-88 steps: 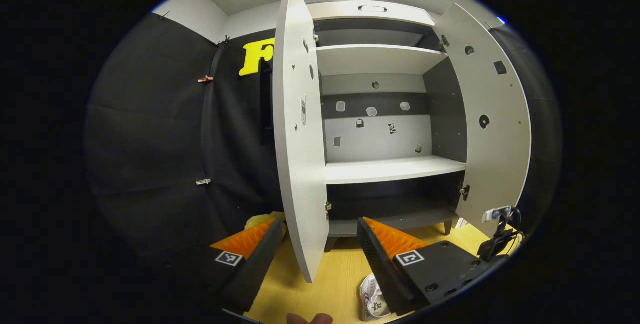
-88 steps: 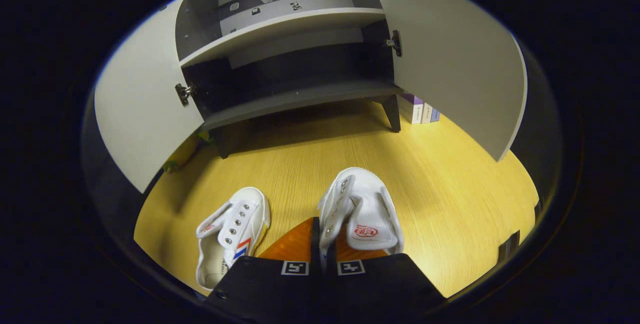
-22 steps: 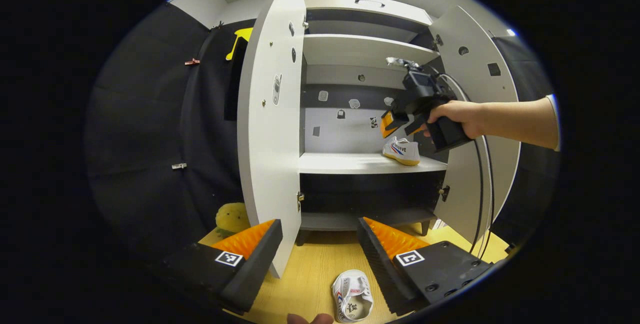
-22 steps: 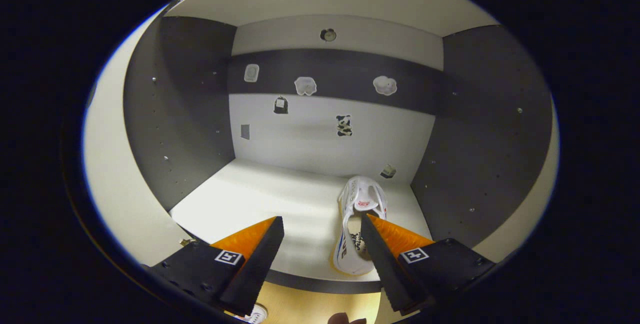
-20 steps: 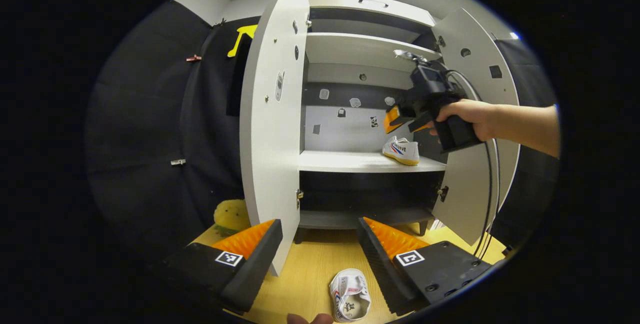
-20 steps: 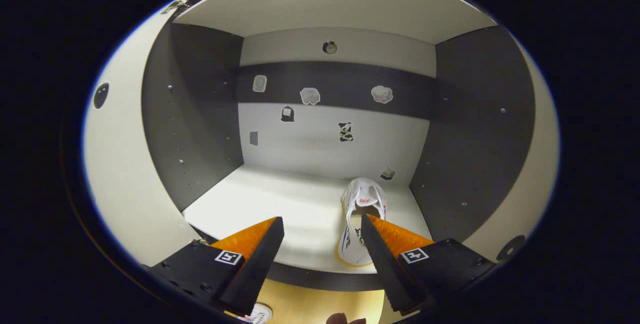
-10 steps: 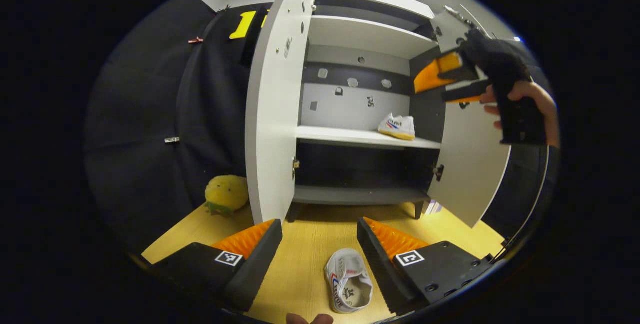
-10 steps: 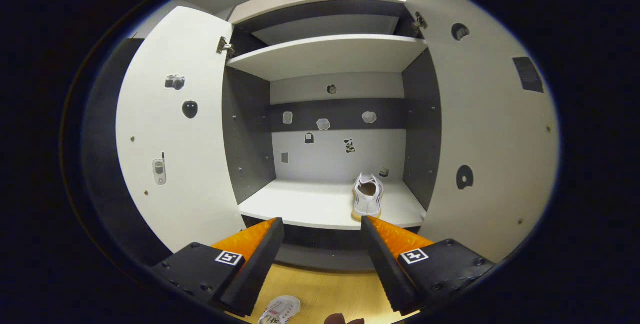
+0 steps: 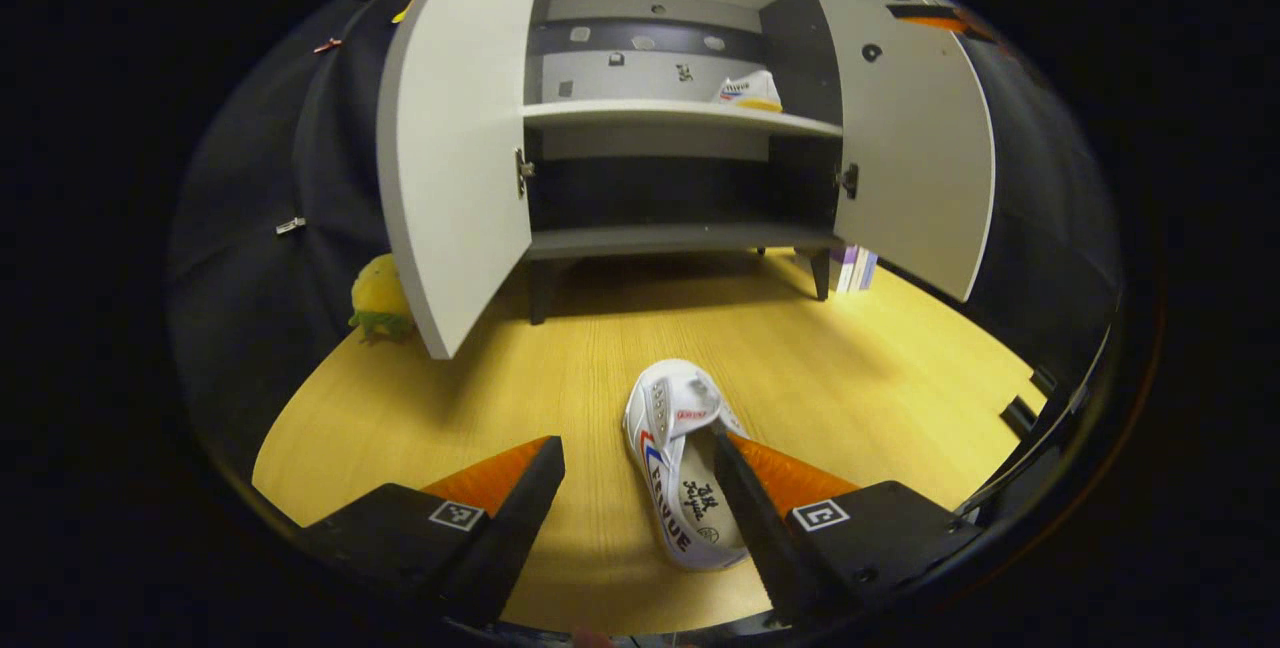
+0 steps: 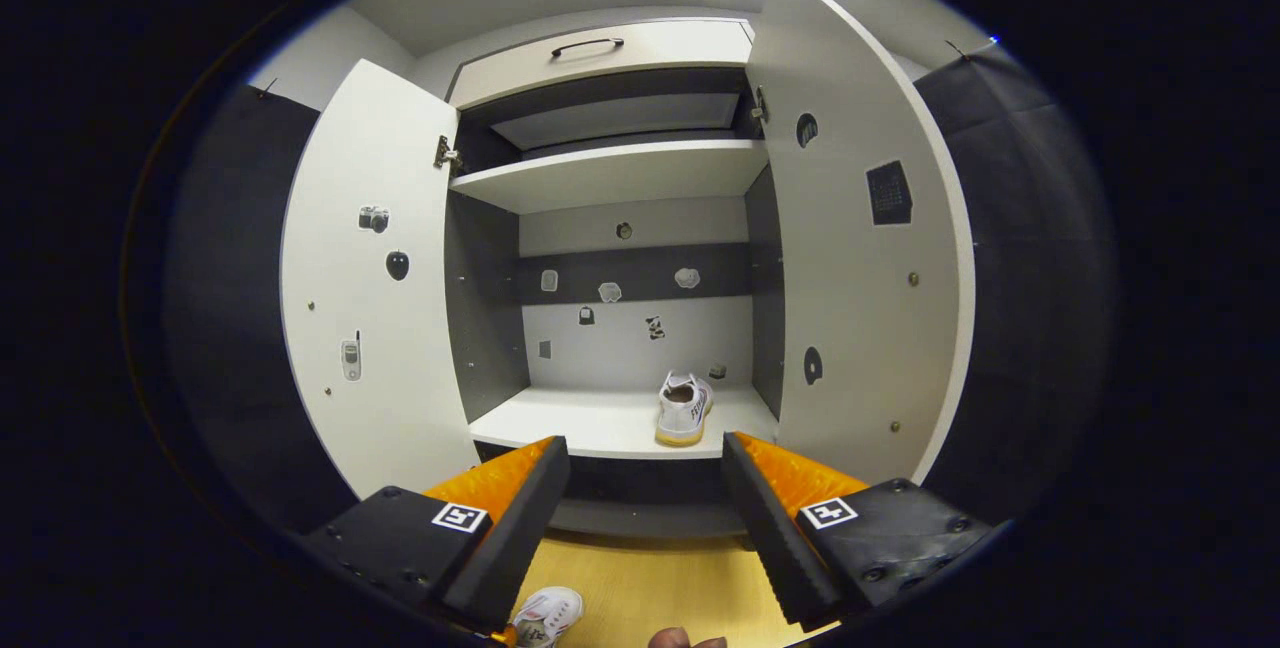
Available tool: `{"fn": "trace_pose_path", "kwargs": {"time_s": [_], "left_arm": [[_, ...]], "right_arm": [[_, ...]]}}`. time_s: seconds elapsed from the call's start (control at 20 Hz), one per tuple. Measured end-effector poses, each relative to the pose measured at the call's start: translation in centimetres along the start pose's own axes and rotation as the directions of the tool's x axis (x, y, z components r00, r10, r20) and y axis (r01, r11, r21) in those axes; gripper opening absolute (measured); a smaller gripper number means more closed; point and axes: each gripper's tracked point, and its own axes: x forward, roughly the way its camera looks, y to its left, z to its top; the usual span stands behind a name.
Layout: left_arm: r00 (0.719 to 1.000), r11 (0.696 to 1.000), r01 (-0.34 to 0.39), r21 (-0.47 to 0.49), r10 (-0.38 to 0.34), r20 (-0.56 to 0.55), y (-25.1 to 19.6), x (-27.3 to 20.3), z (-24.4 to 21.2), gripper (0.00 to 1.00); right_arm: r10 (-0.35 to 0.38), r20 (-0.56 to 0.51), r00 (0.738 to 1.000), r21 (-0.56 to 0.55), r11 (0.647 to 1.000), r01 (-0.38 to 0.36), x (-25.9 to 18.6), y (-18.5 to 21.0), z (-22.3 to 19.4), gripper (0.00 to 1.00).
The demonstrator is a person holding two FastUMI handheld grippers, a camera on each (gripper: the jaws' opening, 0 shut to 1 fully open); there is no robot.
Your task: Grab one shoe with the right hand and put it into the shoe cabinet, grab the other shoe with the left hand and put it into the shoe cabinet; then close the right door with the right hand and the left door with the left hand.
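The left gripper is spread wide over a white shoe on the floor. The right gripper is spread too, facing the other shoe on the cabinet shelf.

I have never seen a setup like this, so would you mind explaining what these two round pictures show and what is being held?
A person holds a two-finger tool in each hand, and a camera rides on each tool. The left gripper view looks down over the left tool, open around a white shoe on the wooden floor. The right gripper view looks over the right tool, open and empty, toward the shoe cabinet, both doors open. The other shoe already sits on its middle shelf. Nothing is gripped yet.
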Motion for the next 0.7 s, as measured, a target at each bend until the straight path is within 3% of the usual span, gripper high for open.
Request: {"fn": "trace_pose_path", "kwargs": {"time_s": [0.2, 0.4, 0.55, 0.7], "left_arm": [[1.000, 1.000, 0.014, -0.015, -0.014, -0.020, -0.1, 3.5, -1.0, 0.93], [0.998, 0.998, 0.021, -0.058, -0.024, -0.050, 0.1, 6.3, -1.2, 0.72], [0.997, 0.998, 0.042, -0.047, -0.044, -0.058, -0.7, 7.9, -1.2, 0.52], [0.998, 1.000, -0.023, 0.007, 0.024, -0.064, 0.5, 8.8, -1.7, 0.36]], "right_arm": [[-0.031, -0.009, 0.999, -0.016, 0.999, 0.031, -0.7, -1.8, 0.2, 0.98], [-0.058, -0.013, 0.998, -0.039, 0.998, 0.058, -1.0, -3.1, 0.4, 0.98], [-0.074, -0.006, 0.997, -0.064, 0.995, 0.074, -1.3, -3.9, 0.9, 0.98], [-0.086, -0.009, 0.996, -0.079, 0.993, 0.085, -1.8, -4.5, 1.1, 0.98]]}}
